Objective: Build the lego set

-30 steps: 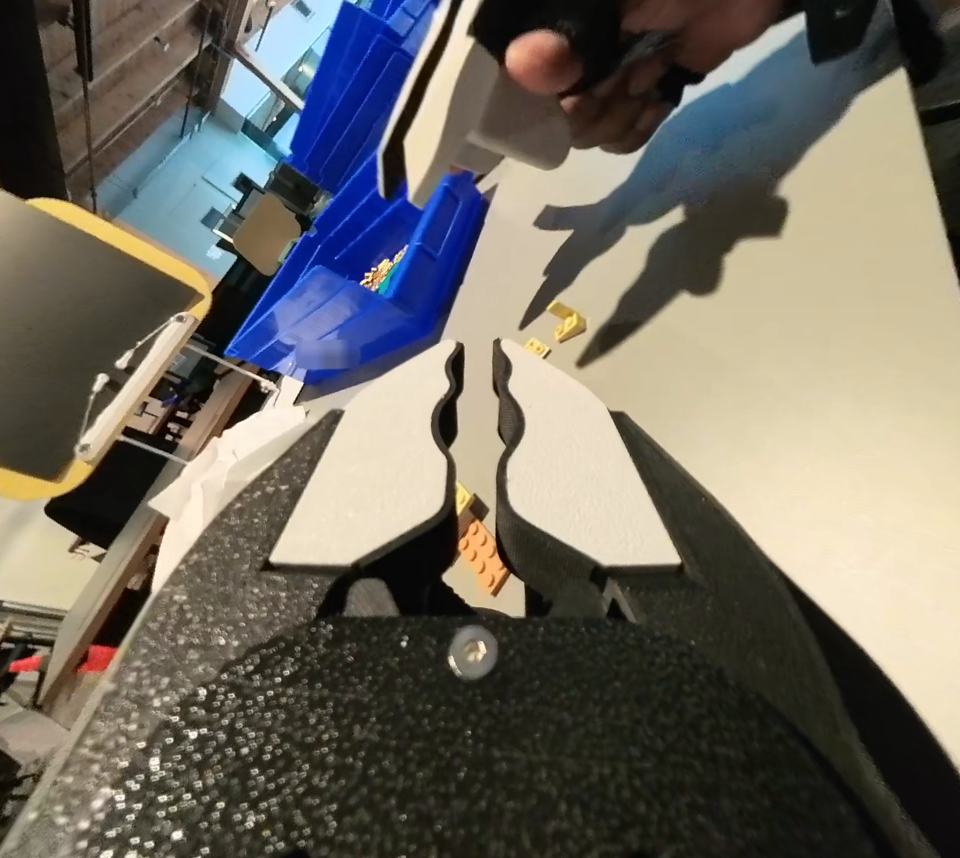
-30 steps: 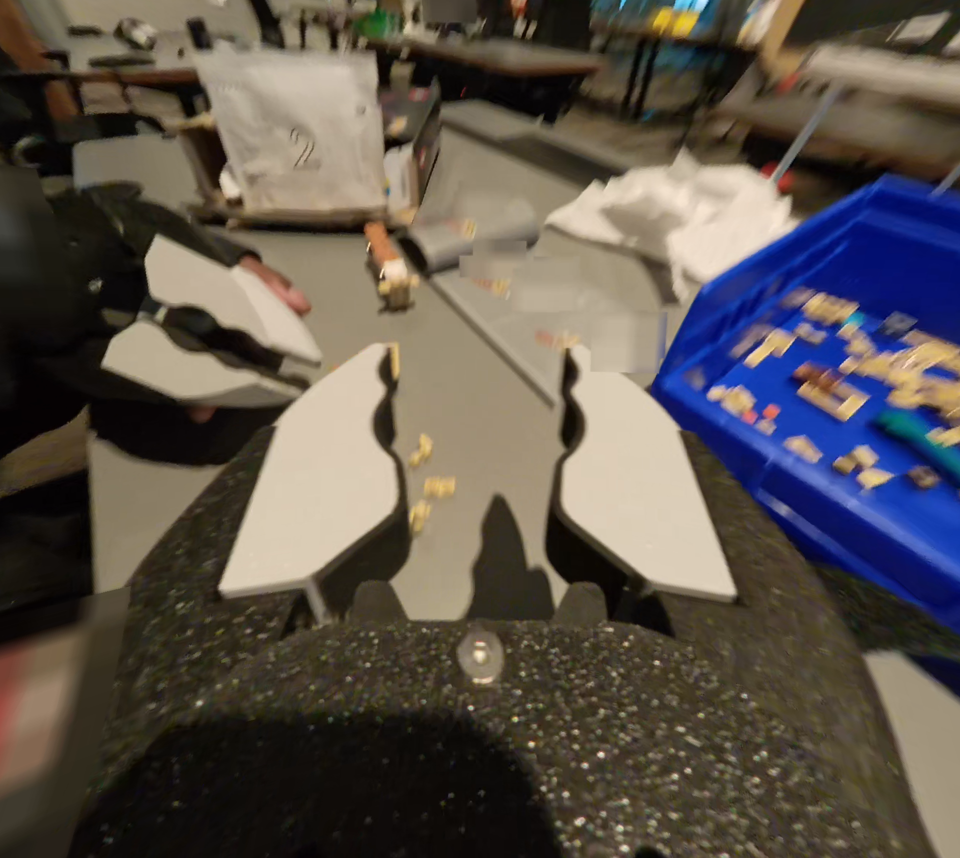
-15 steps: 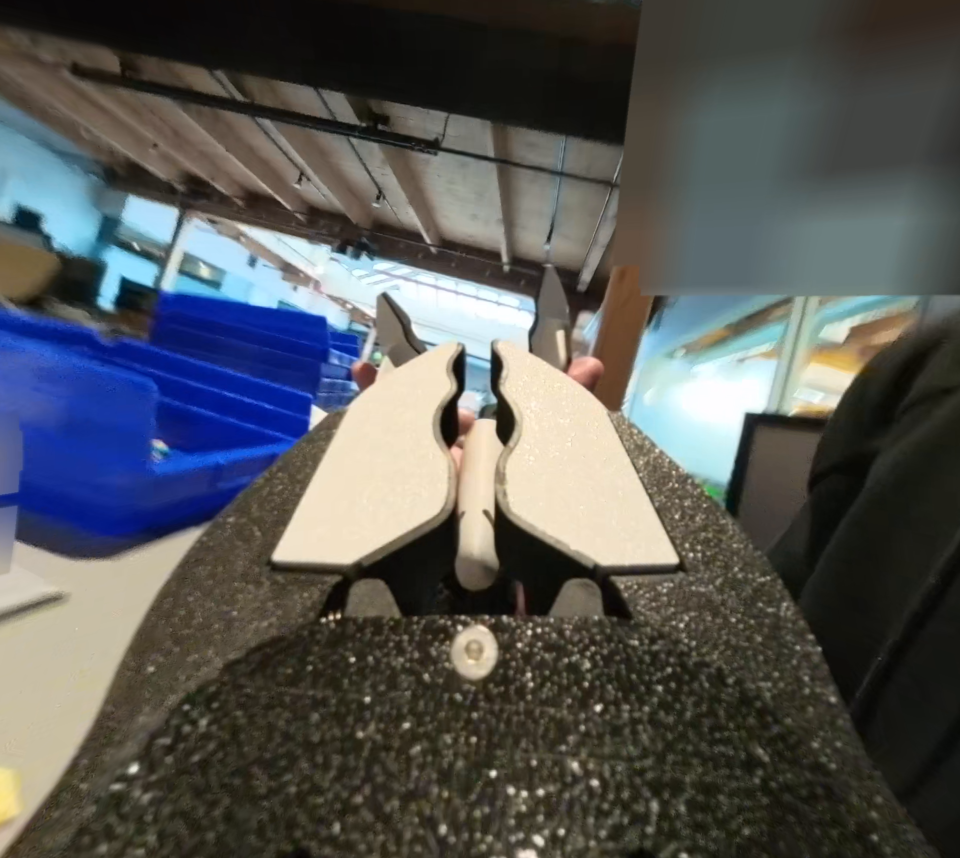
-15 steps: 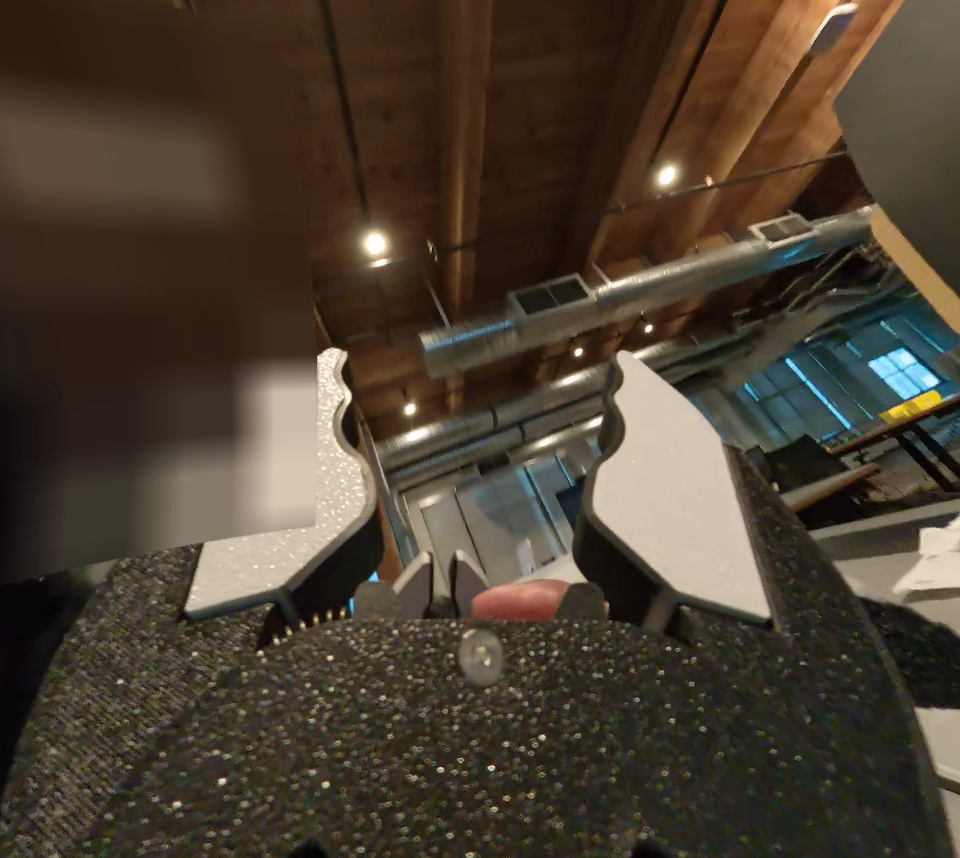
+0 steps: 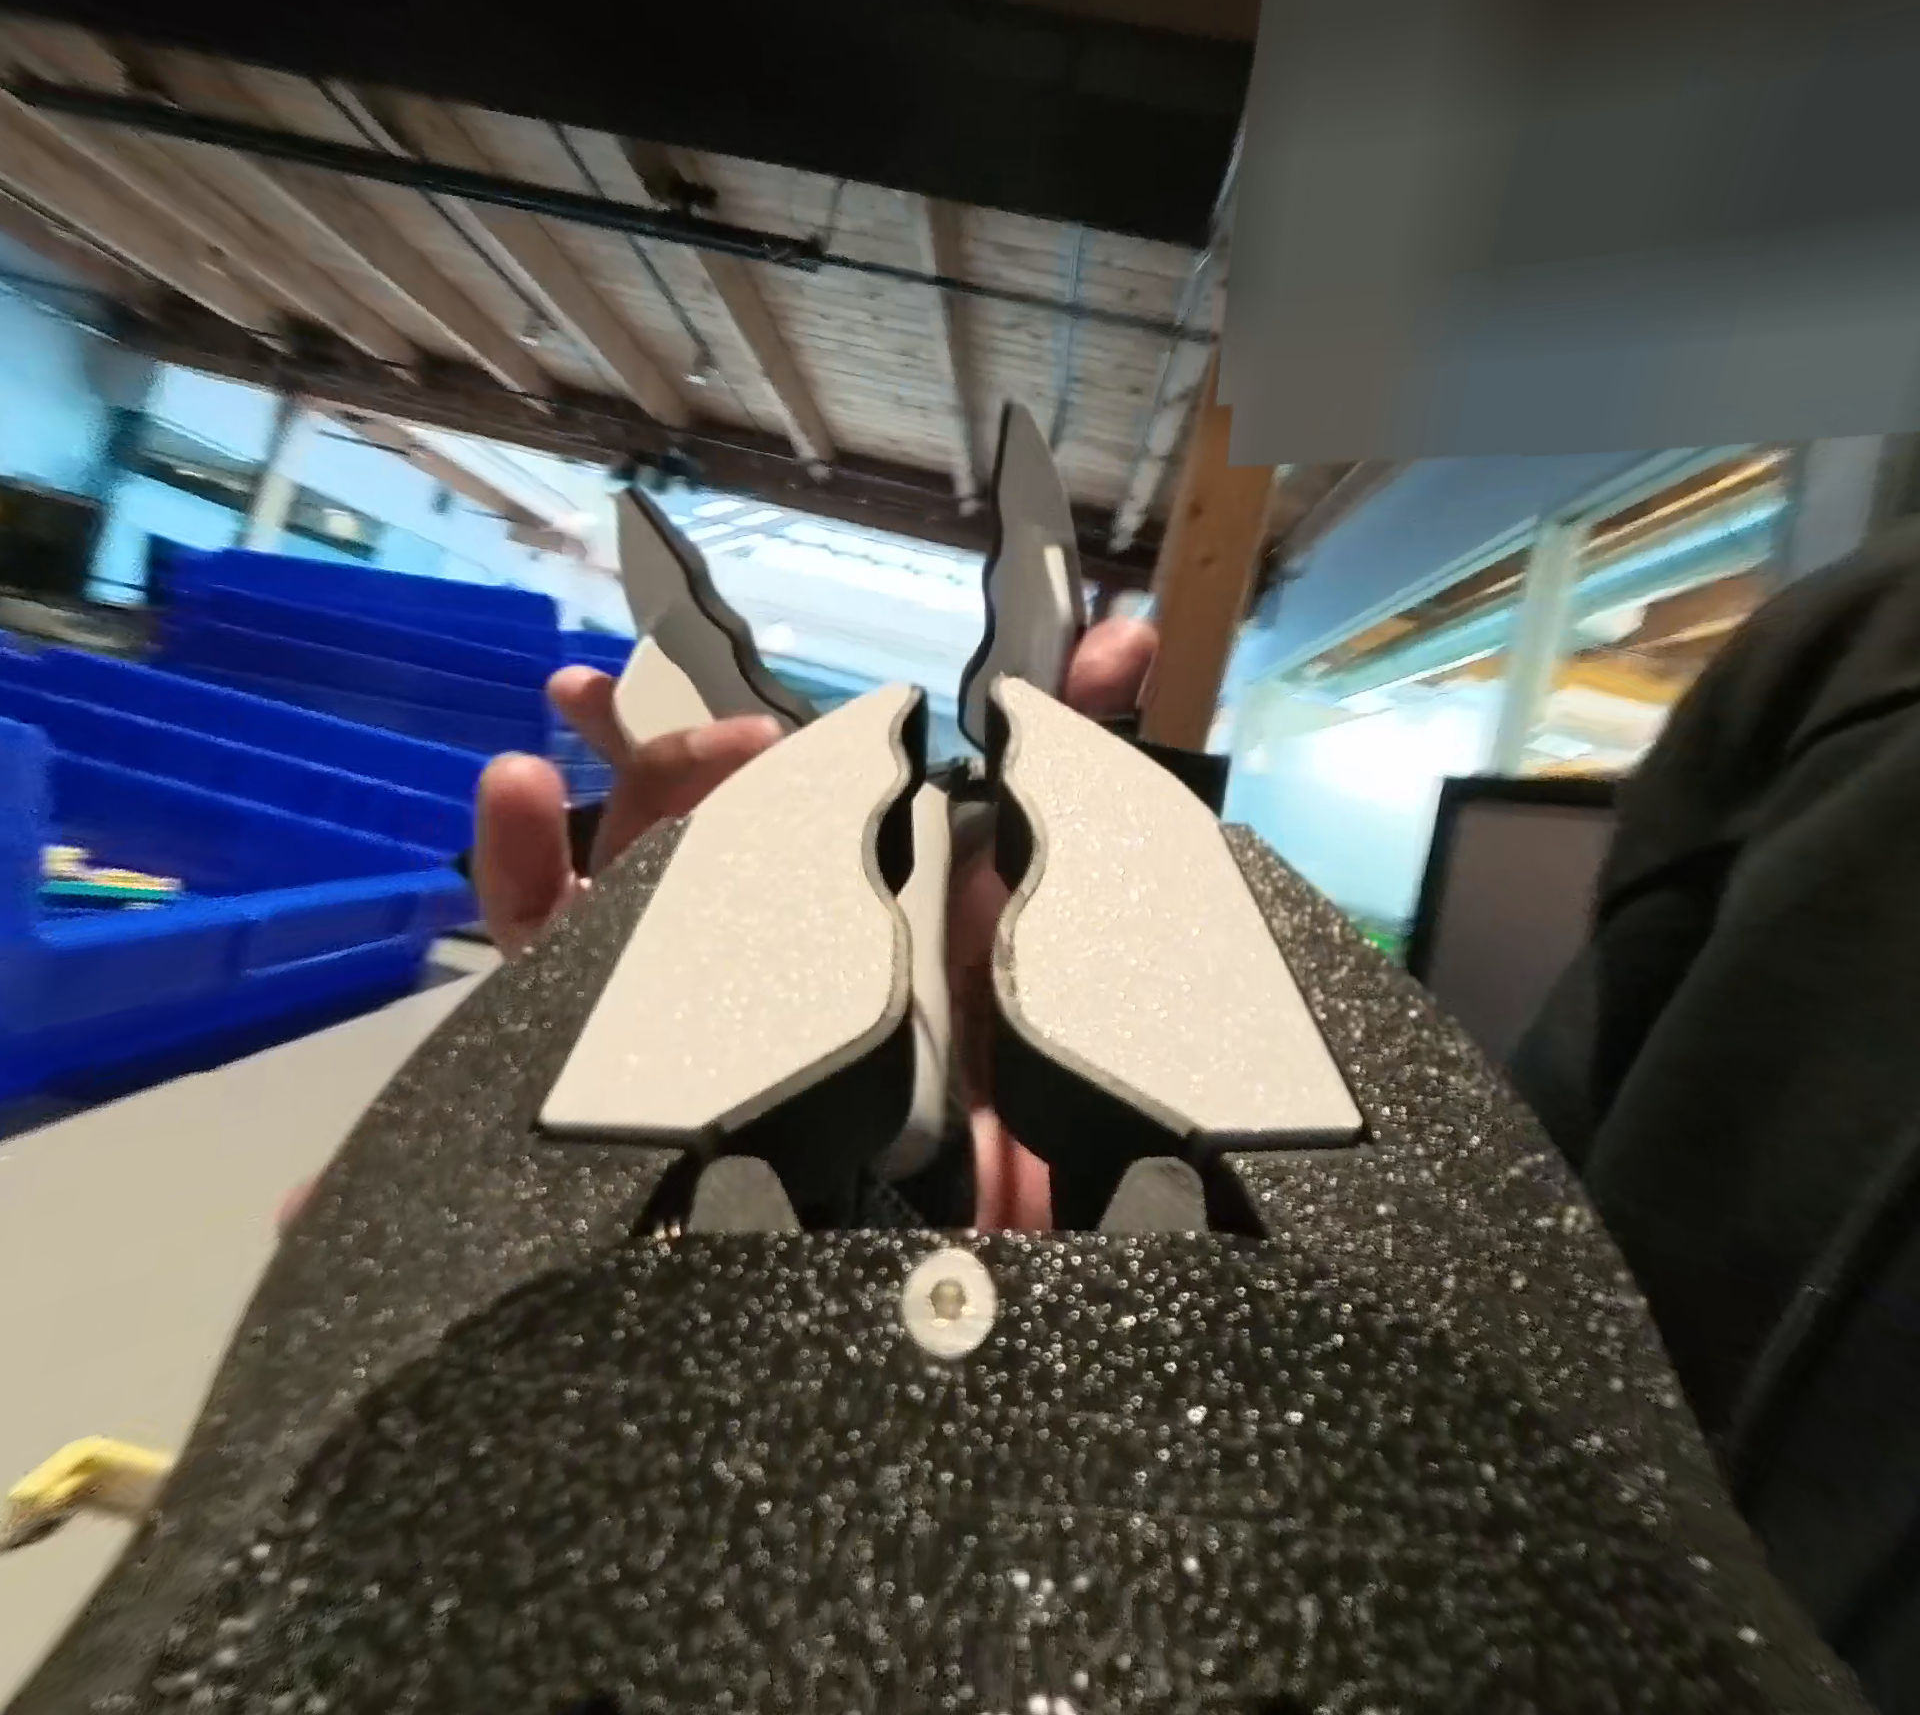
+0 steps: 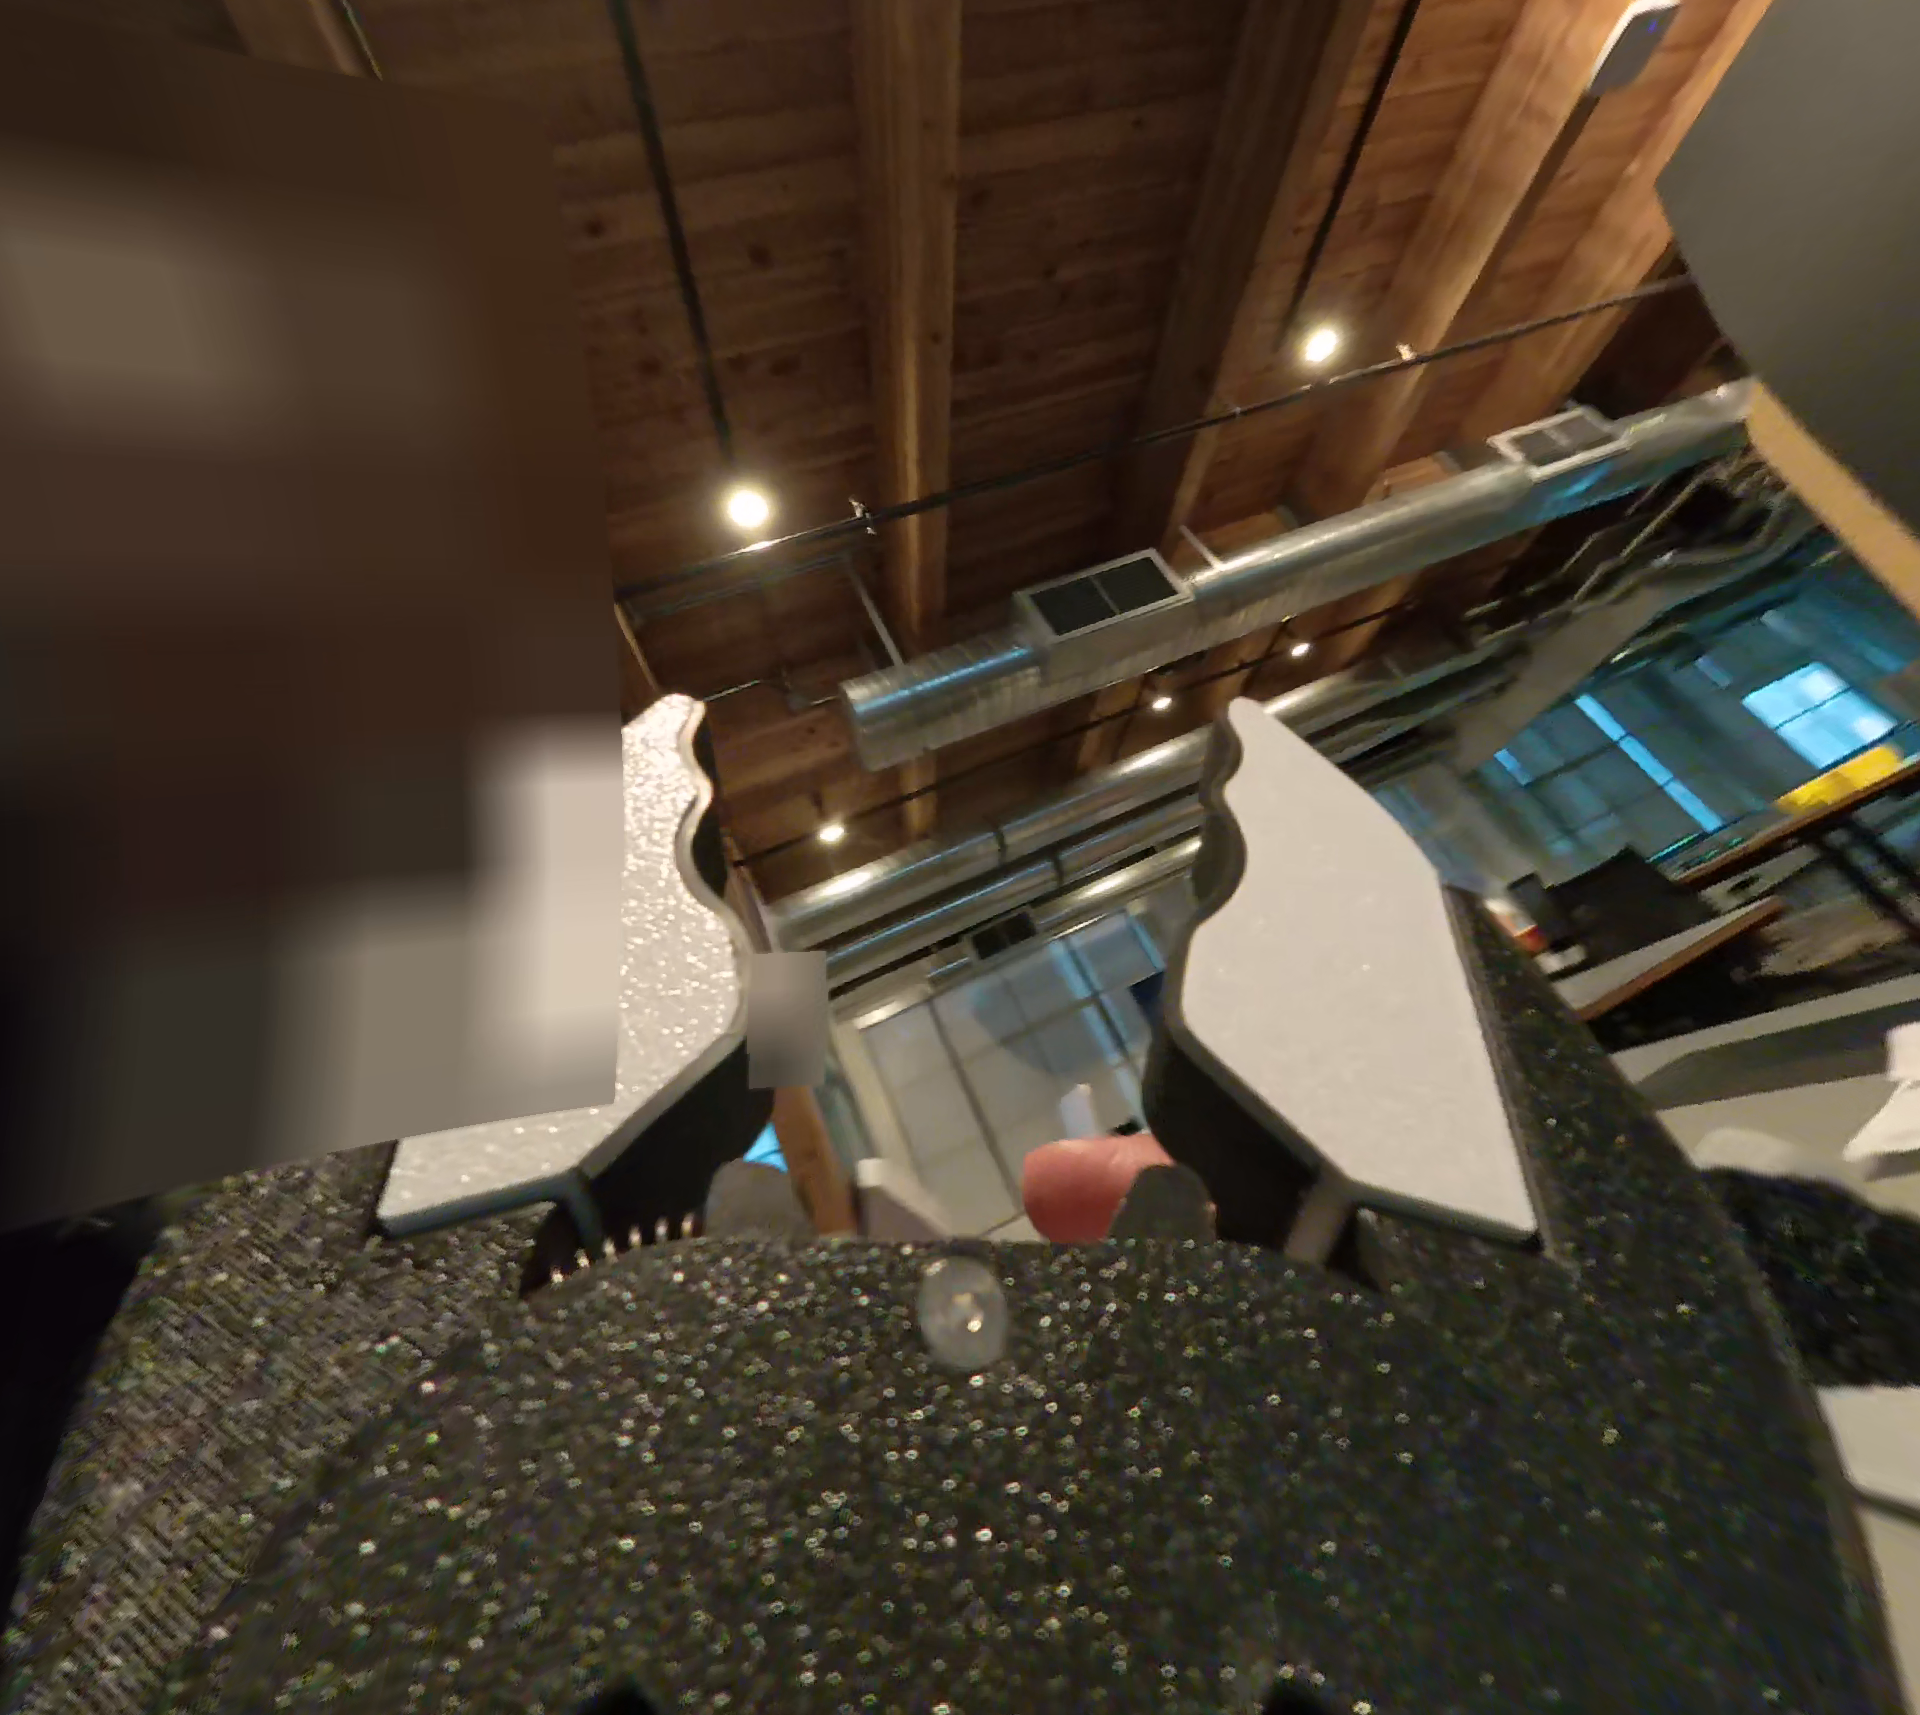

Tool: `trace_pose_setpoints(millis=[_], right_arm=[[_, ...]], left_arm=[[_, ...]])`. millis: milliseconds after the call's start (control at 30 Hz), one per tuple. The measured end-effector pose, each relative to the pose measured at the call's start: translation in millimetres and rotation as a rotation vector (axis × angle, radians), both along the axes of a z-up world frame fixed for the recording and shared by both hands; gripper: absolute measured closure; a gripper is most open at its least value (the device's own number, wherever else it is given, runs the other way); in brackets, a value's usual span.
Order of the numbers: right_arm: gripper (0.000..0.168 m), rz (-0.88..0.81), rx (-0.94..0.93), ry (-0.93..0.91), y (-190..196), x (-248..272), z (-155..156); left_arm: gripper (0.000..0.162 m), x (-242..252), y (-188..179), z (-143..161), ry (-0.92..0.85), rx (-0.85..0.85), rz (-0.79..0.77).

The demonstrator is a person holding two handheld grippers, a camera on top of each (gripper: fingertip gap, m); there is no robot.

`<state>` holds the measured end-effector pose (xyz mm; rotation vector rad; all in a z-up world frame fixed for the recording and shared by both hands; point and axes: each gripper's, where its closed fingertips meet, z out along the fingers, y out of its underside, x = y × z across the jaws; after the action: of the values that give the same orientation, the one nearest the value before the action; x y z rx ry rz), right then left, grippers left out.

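Left wrist view: the left gripper [image 5: 954,715] is raised and tilted up toward the ceiling, its jaws drawn narrow with only a thin slit between the grey fingers [image 5: 748,927]; nothing is clamped there. Straight ahead and just beyond its tips, the right gripper [image 5: 831,543] points upward with its jaws spread wide, held by a hand [image 5: 582,792] whose fingers curl around its body. Lego pieces are few here: a blurred cluster of small tan and green bricks [image 5: 99,870] lies inside a blue bin [image 5: 218,927] at the left, and one yellow piece [image 5: 62,1483] sits on the grey tabletop [image 5: 156,1177] at the lower left edge. More blue bins [image 5: 343,637] are stacked behind. A dark sleeve [image 5: 1766,990] fills the right side. Above run pale wooden ceiling joists [image 5: 582,283] and a dark beam.

Right wrist view: the right gripper [image 6: 961,720] also aims upward, jaws wide apart and empty. Between them, low down, a fingertip [image 6: 1081,1182] shows. No Lego can be made out in this view. The room overhead has brown timber planks [image 6: 1039,159], round spot lamps [image 6: 746,507], silver ventilation ducts [image 6: 1247,595], and blue-lit windows [image 6: 1787,699] at the right. A strip of grey tabletop [image 6: 1766,1094] with white paper [image 6: 1891,1115] lies at the right edge.
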<state>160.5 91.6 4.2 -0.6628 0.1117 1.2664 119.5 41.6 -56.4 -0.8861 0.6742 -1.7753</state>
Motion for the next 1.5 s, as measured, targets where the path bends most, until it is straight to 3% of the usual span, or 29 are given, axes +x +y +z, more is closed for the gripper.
trace_pose_setpoints(millis=[167, 300, 367, 433, 567, 767, 933, 1100, 1233, 1500], right_arm=[[0.085, 0.095, -0.023, -0.005, -10.2, -11.4, 7.3], [0.080, -0.093, -0.001, -0.086, -8.8, 12.6, 11.4], [0.080, -0.155, -0.007, -0.139, -9.4, 26.3, 13.1], [0.081, -0.212, -0.041, -0.209, -5.6, 36.2, 10.8], [0.087, -0.261, -0.089, -0.381, 5.1, 44.8, -1.7], [0.104, -0.187, -0.140, -0.577, 13.2, 49.2, -27.0], [0.100, -0.184, -0.211, -0.685, 21.5, 53.9, -50.6], [0.095, -0.187, -0.236, -0.760, 23.4, 54.6, -59.2], [0.099, -0.179, -0.255, -0.728, 25.5, 62.2, -60.3], [0.110, -0.149, -0.251, -0.636, 25.9, 78.7, -63.3]], left_arm=[[0.154, -5.4, -5.2, 4.4, -0.057, -0.024, -0.069], [0.148, -14.9, -10.9, 10.9, -0.104, -0.015, -0.133], [0.145, -16.6, 1.7, 10.9, -0.056, 0.028, -0.055], [0.145, -17.7, 25.0, 7.6, 0.040, 0.090, 0.054], [0.142, -8.3, 73.3, -24.7, 0.423, 0.259, 0.226], [0.141, 11.6, 104.3, -104.0, 1.095, 0.502, 0.185], [0.136, 39.2, 107.9, -99.9, 1.060, 0.357, 0.143], [0.127, 51.1, 120.0, -105.4, 1.136, 0.265, 0.212], [0.136, 48.3, 119.5, -115.8, 1.247, 0.464, 0.216], [0.140, 34.1, 90.0, -141.9, 1.451, 1.037, -0.167]])
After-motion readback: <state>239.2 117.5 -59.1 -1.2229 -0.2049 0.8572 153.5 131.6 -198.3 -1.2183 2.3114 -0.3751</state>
